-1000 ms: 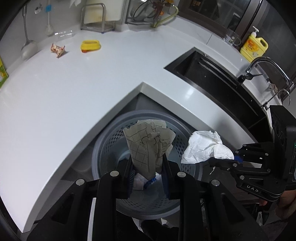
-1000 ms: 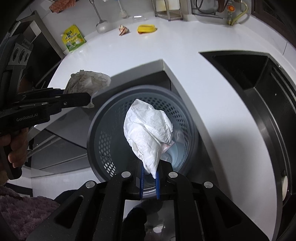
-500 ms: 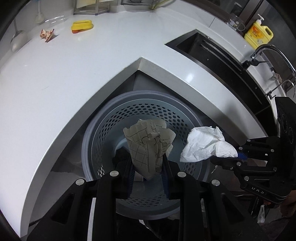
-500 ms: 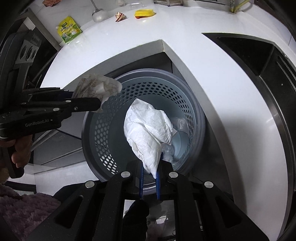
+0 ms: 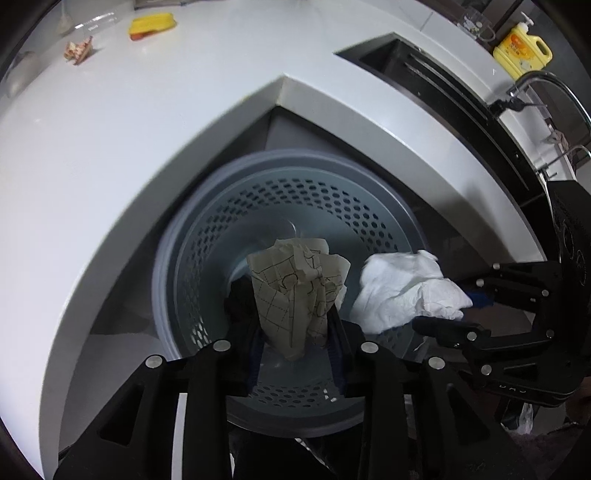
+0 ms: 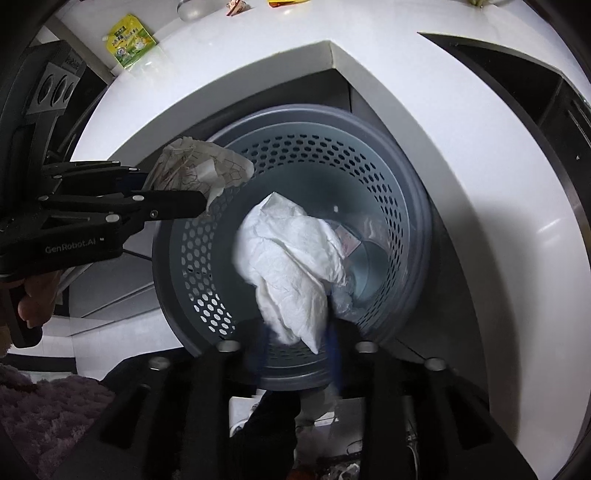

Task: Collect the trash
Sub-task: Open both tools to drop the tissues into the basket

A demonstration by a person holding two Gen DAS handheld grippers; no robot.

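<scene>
A grey perforated trash basket (image 5: pixel 207 280) stands on the floor under the counter corner; it also shows in the right wrist view (image 6: pixel 410 177). My left gripper (image 5: pixel 295 339) holds a crumpled beige printed paper (image 5: pixel 291 291) over the basket mouth, and its jaws have spread apart around the paper. My right gripper (image 6: pixel 299 339) has its jaws spread too, with a crumpled white tissue (image 6: pixel 291 266) between them above the basket. The tissue (image 5: pixel 402 295) and right gripper (image 5: pixel 458 314) show at the right of the left wrist view. The paper (image 6: pixel 199 170) and left gripper (image 6: pixel 177 192) show at the left of the right wrist view.
The white L-shaped counter (image 5: pixel 110 155) carries a crumpled wrapper (image 5: pixel 78 50), a yellow object (image 5: pixel 151 25) and a green packet (image 6: pixel 129 38). A dark sink (image 5: pixel 436 74) with a faucet (image 5: pixel 532 88) and a yellow soap bottle (image 5: pixel 524 51) lies to the right. Some trash lies in the basket bottom (image 6: pixel 354 240).
Both grippers have moved down and closer over the basket mouth. Both pairs of jaws have spread wider than in the earlier frames; paper and tissue remain between them.
</scene>
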